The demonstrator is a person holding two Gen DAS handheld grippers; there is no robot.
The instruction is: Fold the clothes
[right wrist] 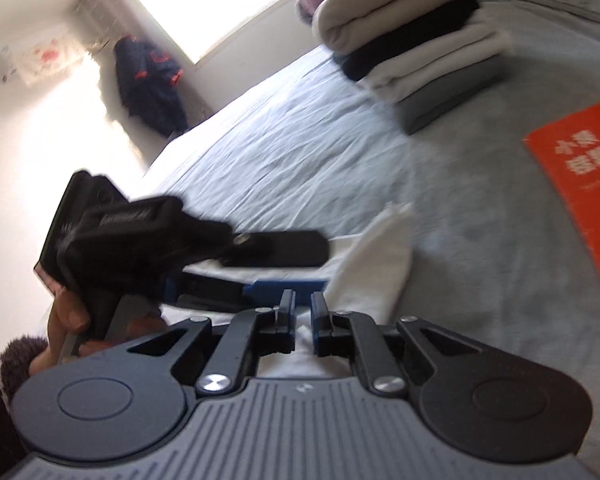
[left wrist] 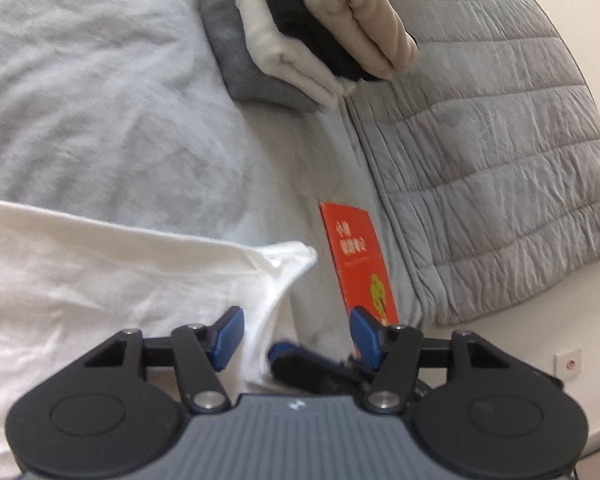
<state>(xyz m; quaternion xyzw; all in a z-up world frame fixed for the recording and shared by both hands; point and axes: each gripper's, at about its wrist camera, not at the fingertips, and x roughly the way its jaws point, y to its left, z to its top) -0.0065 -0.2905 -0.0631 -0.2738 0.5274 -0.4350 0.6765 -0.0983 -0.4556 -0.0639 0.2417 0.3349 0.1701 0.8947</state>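
White cotton garment: lies rumpled on the pale blue bedsheet, filling the 9 o'clock side of the left wrist view, one corner drawn to a peak toward the centre.
Left gripper: jaws spread wide with nothing between them; the garment's edge runs just beside the left pad, probably lined up for a pinch.
Right gripper: jaws nearly closed, a narrow gap showing; white cloth lies at the pads, but I cannot tell whether it is clamped.
Why so: both claws meet at one corner, likely to lift an edge for a fold.
Stack of folded clothes: grey, cream, black and beige layers at 12 o'clock, well apart.
Orange printed booklet: at 1 o'clock near the corner, could get in the way.
Grey quilted blanket: 2 o'clock, aside.
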